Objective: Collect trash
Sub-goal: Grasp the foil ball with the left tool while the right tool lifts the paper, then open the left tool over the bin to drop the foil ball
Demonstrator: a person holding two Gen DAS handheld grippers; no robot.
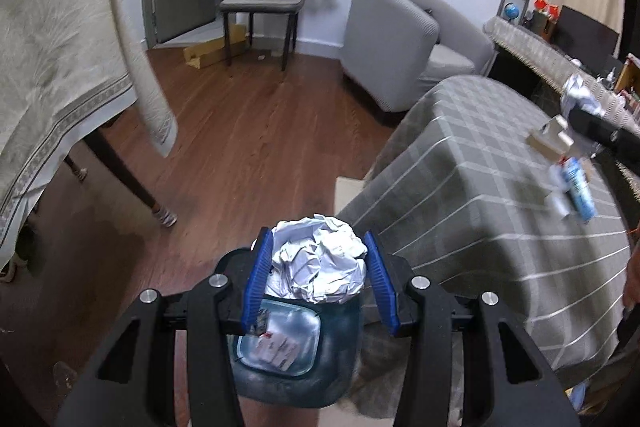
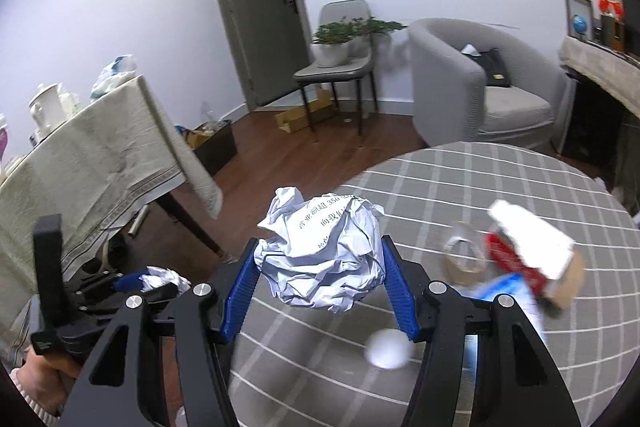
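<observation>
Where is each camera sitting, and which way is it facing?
Left wrist: on the left gripper, angled down at its paper ball above the bin; own fingers show.
Right wrist: on the right gripper, facing its printed paper ball over the checked table; own fingers, person's hand show.
Shared: checked table, armchair, plant chair.

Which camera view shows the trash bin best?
The left wrist view: the trash bin sits right below the left hand-held gripper, its opening and some scraps inside visible. The right wrist view does not show it.
</observation>
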